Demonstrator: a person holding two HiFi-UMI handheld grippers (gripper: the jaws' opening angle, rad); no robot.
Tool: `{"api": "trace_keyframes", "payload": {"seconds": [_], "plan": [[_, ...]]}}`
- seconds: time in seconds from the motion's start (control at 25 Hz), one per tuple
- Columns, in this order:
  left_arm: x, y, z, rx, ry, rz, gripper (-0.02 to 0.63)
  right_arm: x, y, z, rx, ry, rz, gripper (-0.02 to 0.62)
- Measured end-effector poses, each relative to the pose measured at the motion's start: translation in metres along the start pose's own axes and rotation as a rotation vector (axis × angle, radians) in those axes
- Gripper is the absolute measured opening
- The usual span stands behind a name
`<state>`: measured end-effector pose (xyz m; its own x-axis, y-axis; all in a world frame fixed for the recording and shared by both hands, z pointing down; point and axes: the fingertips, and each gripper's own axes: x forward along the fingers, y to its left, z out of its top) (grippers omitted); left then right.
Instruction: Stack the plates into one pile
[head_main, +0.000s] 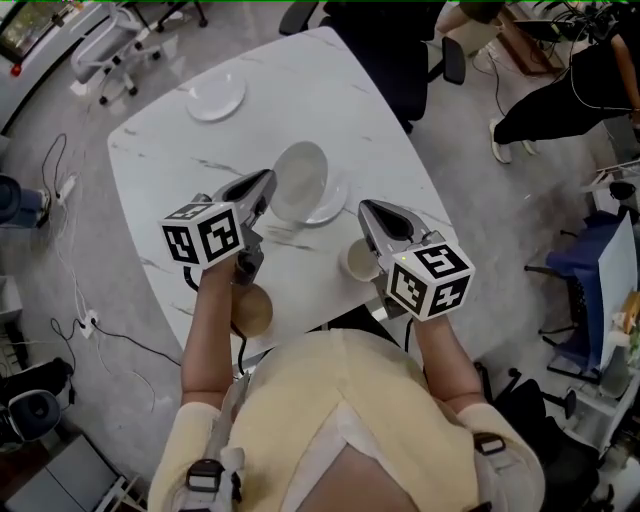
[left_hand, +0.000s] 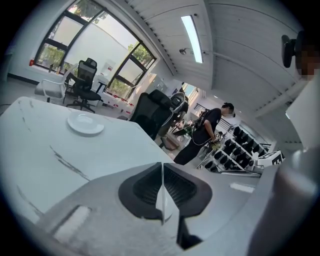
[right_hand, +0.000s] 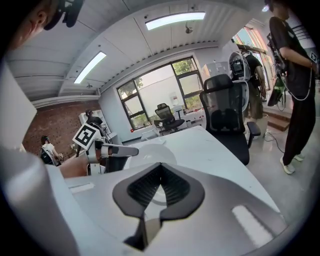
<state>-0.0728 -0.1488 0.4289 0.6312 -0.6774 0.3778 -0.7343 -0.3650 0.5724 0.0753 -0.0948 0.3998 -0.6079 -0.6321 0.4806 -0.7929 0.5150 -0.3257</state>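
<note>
On the white marble table (head_main: 180, 180), my left gripper (head_main: 268, 182) is shut on the rim of a white plate (head_main: 298, 178), which it holds tilted. Part of that plate hangs over a second white plate (head_main: 330, 208) lying flat mid-table. In the left gripper view the jaws (left_hand: 162, 166) are closed with a thin white edge between them. The third plate (head_main: 215, 98) lies alone at the far left corner, also seen in the left gripper view (left_hand: 86, 123). My right gripper (head_main: 365, 208) is shut and empty, just right of the flat plate. Its own view (right_hand: 161, 166) shows the held plate (right_hand: 150, 162).
A small pale round cup (head_main: 358, 262) stands near the front edge by my right gripper. A tan round object (head_main: 250, 312) sits at the front edge under my left arm. Black office chairs (head_main: 400, 50) stand at the far side; a person (head_main: 560, 90) is at the right.
</note>
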Motion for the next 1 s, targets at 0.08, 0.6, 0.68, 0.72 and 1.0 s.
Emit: {"api": "trace_keyframes", "payload": {"seconds": [0.08, 0.6, 0.68, 0.72, 1.0], "plan": [[0.008, -0.004, -0.004, -0.002, 0.022, -0.017, 0.011, -0.003, -0.008, -0.001, 0.009, -0.001, -0.021, 0.003], [0.034, -0.003, -0.018, -0.058, 0.080, -0.038, 0.011, -0.007, -0.037, -0.011, 0.060, 0.009, -0.061, 0.003], [0.035, 0.006, -0.021, -0.051, 0.096, -0.001, 0.014, -0.005, -0.040, -0.012, 0.063, 0.014, -0.064, 0.003], [0.035, 0.012, -0.022, -0.048, 0.103, 0.019, 0.015, -0.004, -0.041, -0.012, 0.064, 0.016, -0.065, 0.003], [0.038, 0.042, -0.035, -0.049, 0.146, 0.119, 0.031, 0.004, -0.042, -0.012, 0.061, 0.032, -0.063, 0.003]]}}
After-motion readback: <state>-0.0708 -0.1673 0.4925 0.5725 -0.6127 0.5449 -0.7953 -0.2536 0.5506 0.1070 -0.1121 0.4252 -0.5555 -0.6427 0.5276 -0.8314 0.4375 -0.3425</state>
